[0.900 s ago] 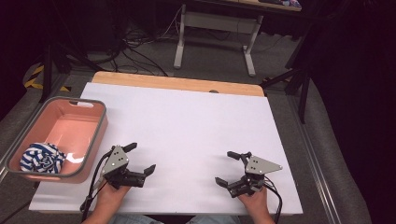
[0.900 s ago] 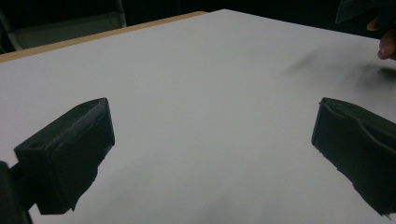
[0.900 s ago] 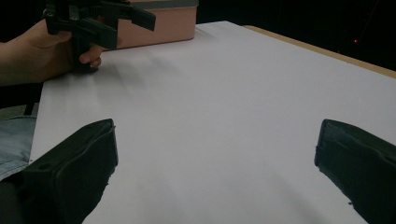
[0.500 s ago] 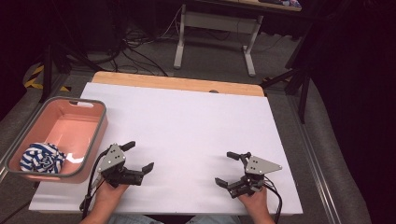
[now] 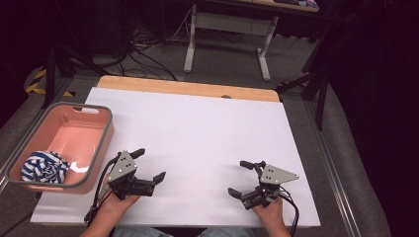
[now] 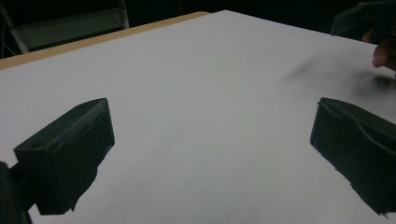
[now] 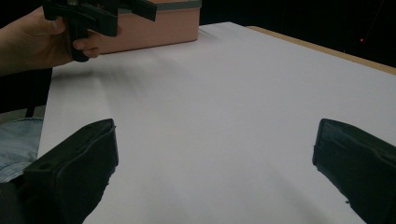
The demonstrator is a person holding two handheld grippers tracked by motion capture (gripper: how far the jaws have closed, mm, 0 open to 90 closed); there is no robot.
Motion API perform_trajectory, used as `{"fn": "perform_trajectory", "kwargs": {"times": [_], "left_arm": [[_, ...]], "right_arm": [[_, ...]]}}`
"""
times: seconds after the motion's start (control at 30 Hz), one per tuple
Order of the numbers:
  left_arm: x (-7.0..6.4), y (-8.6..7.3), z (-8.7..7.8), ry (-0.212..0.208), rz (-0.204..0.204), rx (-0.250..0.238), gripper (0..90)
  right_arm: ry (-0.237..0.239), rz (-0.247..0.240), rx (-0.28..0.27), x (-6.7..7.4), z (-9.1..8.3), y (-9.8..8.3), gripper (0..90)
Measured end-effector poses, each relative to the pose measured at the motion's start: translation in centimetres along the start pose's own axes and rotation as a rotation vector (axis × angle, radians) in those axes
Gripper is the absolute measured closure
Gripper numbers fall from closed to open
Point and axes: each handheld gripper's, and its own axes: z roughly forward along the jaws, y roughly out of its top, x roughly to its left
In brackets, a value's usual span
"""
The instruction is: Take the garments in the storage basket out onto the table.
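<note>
Seen from above: white counter (image 5: 197, 133) with a wooden strip along its far edge, bare across the middle. Near the bottom edge, two hand-held tongs, well apart from each other. Left tongs (image 5: 148, 165) spread wide, nothing between the jaws, held low over the near-left part of the counter. Right tongs (image 5: 241, 177) likewise spread wide and empty over the near-right part. Same reading from each tongs' own camera: two black jaws far apart with plain white surface between them.

Off the counter's left edge, touching or just beside it, a pink bin (image 5: 94, 118) with a grey rim. Inside, at its near end, one bundled blue-and-white striped cloth (image 5: 45, 168) (balled up, folds hard to read); rest of the bin's floor bare and glossy. From the right tongs' camera, pink bin wall (image 7: 154, 28) visible beyond the left hand (image 7: 32, 44).

Judged step: start of the work, both tongs poised and nothing yet grasped. Nearest thing to handle: the striped cloth, close to the left tongs yet apart from them, with the bin wall between. Likely next move: lift the left tongs over the grey rim, lower into the bin's near end, close on a raised fold of the cloth
</note>
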Motion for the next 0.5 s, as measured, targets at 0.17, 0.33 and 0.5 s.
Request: {"fn": "perform_trajectory", "kwargs": {"times": [0.17,0.33,0.5], "left_arm": [[0.1,0.8,-0.7,-0.043,0.015,0.022,0.7],[0.1,1.5,-1.2,-0.044,0.023,0.037,2.5],[0.3,2.2,-1.7,-0.057,0.051,0.072,4.2]], "right_arm": [[0.003,0.004,-0.003,0.0,0.0,0.0,0.5],[0.005,0.008,0.000,0.0,0.1,0.0,0.5],[0.003,0.006,0.003,0.0,0.1,0.0,0.5]]}}
